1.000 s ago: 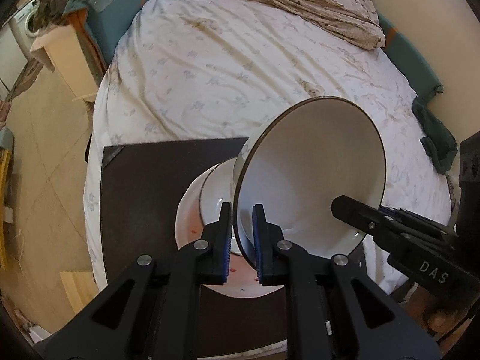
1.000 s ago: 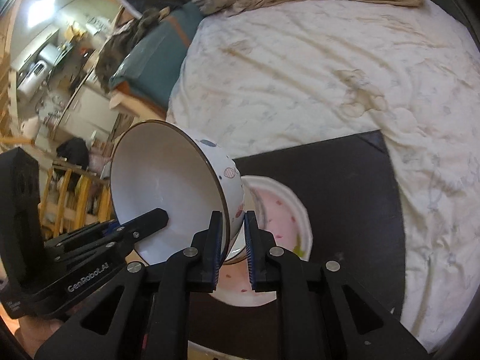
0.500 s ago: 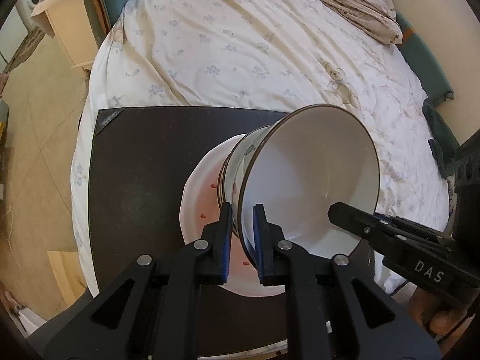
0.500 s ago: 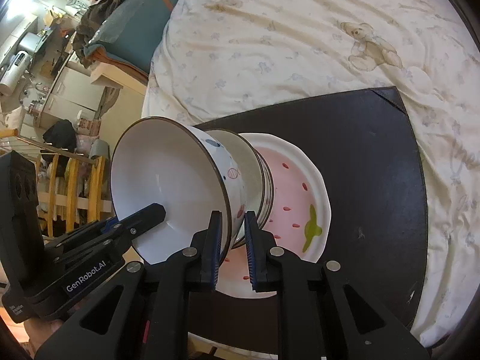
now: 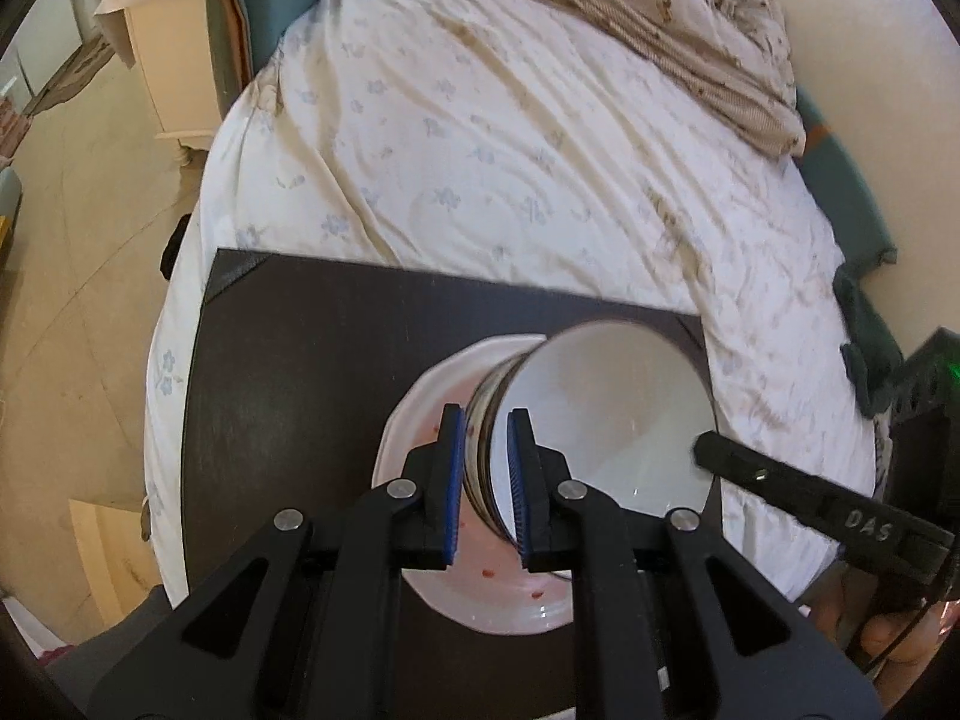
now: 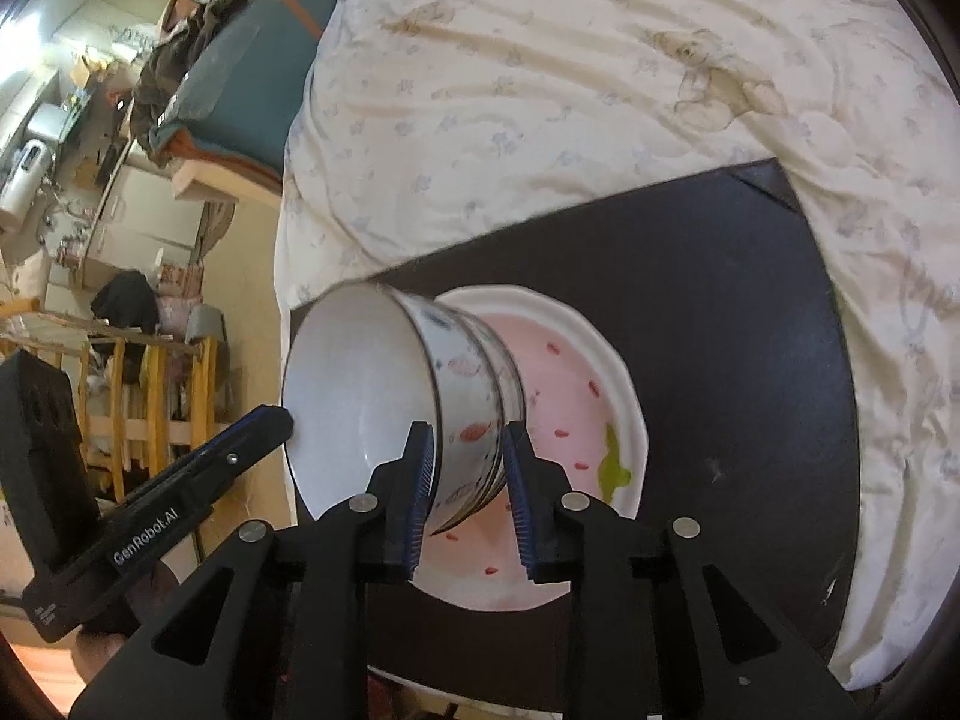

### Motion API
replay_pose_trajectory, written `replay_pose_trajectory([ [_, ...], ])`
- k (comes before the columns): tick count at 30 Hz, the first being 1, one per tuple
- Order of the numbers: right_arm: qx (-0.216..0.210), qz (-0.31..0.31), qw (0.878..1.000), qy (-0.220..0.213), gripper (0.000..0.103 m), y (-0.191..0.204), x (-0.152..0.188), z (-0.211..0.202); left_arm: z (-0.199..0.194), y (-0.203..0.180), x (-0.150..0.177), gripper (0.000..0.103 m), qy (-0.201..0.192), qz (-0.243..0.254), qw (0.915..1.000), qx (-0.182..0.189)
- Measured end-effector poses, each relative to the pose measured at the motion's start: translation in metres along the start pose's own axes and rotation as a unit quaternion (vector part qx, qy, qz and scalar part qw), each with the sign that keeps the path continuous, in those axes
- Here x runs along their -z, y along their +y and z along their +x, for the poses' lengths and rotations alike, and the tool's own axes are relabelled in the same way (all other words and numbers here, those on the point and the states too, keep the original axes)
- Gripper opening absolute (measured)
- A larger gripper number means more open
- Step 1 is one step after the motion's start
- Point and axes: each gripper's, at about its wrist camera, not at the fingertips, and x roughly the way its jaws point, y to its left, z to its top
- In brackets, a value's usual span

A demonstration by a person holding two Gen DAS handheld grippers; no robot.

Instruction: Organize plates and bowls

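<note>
A white bowl with a dark rim and coloured spots sits nested in a second bowl on a pink plate with red marks. The stack rests on a dark board laid on the bed. My left gripper straddles the top bowl's rim with its jaws a little apart. My right gripper straddles the opposite rim, jaws wider apart, not pinching the bowl. Each gripper shows in the other's view, the right one in the left wrist view, the left one in the right wrist view.
The board lies near the foot of a bed with a cream floral duvet. A crumpled blanket lies at the head. A nightstand and bare floor are on the left. Wooden furniture stands beyond the bed.
Both grippers lowered the tilted top bowl into the bowl on the plate. Both sets of jaws have widened off the rim, the right more than the left.
</note>
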Motion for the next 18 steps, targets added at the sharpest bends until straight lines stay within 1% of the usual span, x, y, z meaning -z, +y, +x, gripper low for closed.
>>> replay_pose_trajectory([
  [2,-0.005,0.003,1.000,-0.019,0.027,-0.002,-0.004,-0.009,0.002,-0.001,-0.001,0.012,0.000,0.000,1.0000,0.008],
  [4,-0.006,-0.011,0.999,-0.037,0.027,0.000,-0.006,-0.015,0.004,-0.003,-0.002,0.012,-0.001,-0.001,0.9998,0.019],
  [6,-0.013,-0.019,0.999,-0.042,0.027,0.001,-0.008,-0.015,0.005,-0.006,-0.004,0.012,-0.004,-0.001,0.9997,0.023],
  [8,-0.020,-0.010,0.999,-0.042,0.027,-0.004,-0.011,-0.010,0.006,-0.010,-0.006,0.012,-0.010,0.003,0.9998,0.020],
  [10,-0.028,0.004,0.999,-0.032,0.027,-0.011,-0.016,-0.001,0.007,-0.012,-0.007,0.012,-0.012,0.009,0.9998,0.015],
  [14,-0.038,0.017,0.999,-0.026,0.027,-0.014,-0.019,0.004,0.008,-0.010,-0.009,0.012,-0.010,0.005,0.9997,0.021],
  [16,-0.041,0.015,0.999,-0.026,0.027,-0.013,-0.019,0.002,0.007,-0.008,-0.009,0.012,-0.010,0.004,0.9996,0.025],
  [18,-0.034,0.006,0.999,-0.027,0.027,-0.011,-0.017,0.000,0.007,-0.008,-0.009,0.012,-0.008,0.005,0.9997,0.023],
])
